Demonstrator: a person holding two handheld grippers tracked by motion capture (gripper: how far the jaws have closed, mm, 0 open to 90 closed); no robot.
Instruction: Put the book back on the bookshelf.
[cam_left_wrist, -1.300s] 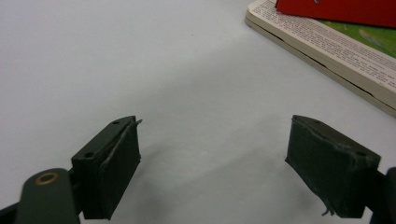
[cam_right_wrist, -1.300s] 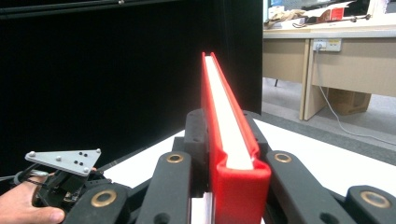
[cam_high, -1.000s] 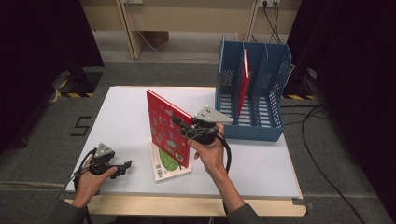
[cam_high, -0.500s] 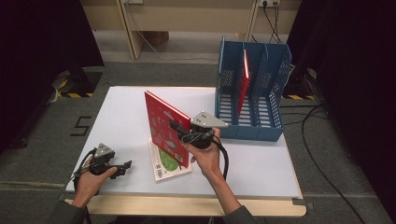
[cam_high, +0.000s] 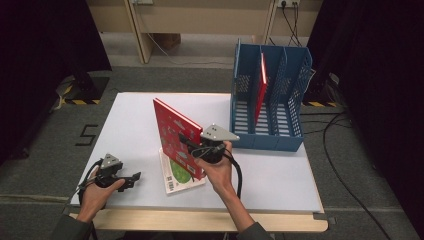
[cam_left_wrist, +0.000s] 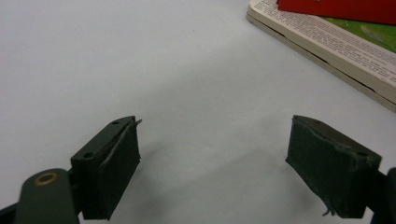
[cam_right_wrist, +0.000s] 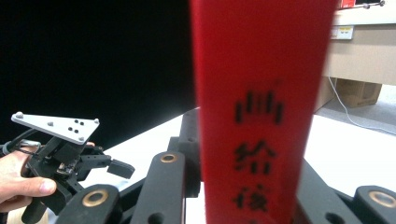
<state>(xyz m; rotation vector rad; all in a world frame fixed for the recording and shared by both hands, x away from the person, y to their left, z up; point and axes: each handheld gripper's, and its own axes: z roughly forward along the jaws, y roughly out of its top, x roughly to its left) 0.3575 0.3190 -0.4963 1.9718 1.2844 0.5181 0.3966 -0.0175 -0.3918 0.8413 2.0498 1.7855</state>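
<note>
- The right gripper (cam_high: 186, 142), at centre frame in the high view, clamped a red book's (cam_high: 172, 131) spine.
- The left gripper (cam_high: 131, 178), lower left, rested with jaws apart.

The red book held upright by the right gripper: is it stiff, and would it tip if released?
The red book probably stays stiff: its cover looks flat and unbent in the right gripper. Standing on a thin edge over the flat book, it would likely tip if released.

Right gripper (cam_high: 186, 141) holds red book (cam_high: 172, 132) upright.
</note>
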